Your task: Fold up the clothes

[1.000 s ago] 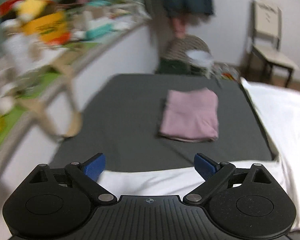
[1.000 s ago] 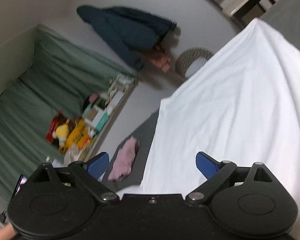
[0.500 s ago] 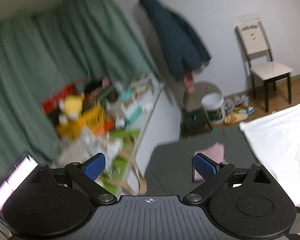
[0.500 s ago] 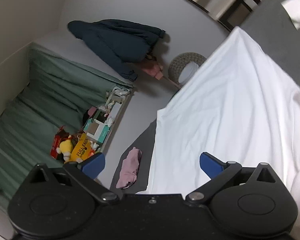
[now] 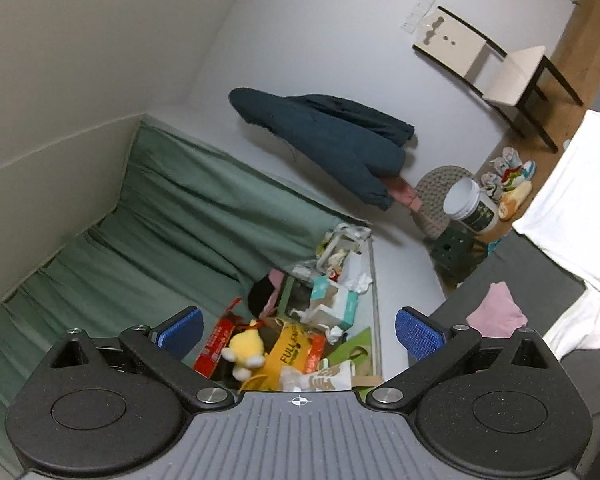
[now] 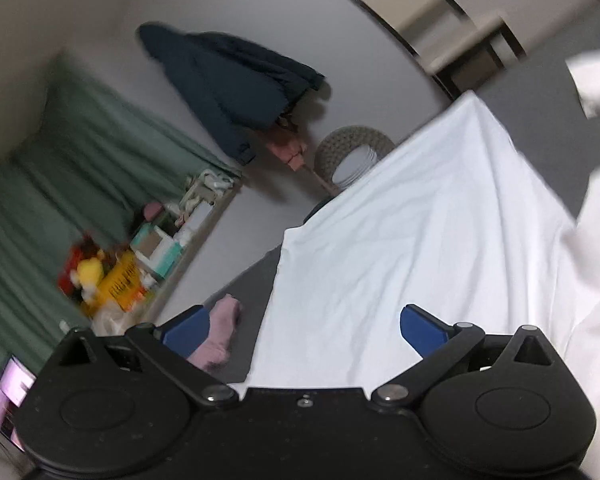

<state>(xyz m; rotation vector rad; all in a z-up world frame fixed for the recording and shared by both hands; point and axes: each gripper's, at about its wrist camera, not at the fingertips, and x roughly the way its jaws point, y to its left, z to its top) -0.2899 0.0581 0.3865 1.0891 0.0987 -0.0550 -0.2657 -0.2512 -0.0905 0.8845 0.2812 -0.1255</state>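
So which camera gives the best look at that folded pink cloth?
The left wrist view: the pink cloth lies sharp and unobstructed on the grey surface. In the right wrist view, the right hand-held gripper partly hides it, and it is blurred.

Only "FULL" reads, on the yellow bag on the shelf

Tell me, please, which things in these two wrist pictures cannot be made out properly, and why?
- White garment: right wrist view, its near edge is hidden behind the right gripper; its type is unclear.
- Pink folded cloth: left wrist view, lower edge hidden by the left gripper; in the right wrist view a blue finger covers part of it.
- Shelf clutter: right wrist view, motion-blurred.
- Chair: right wrist view, blurred and cut by the top edge.
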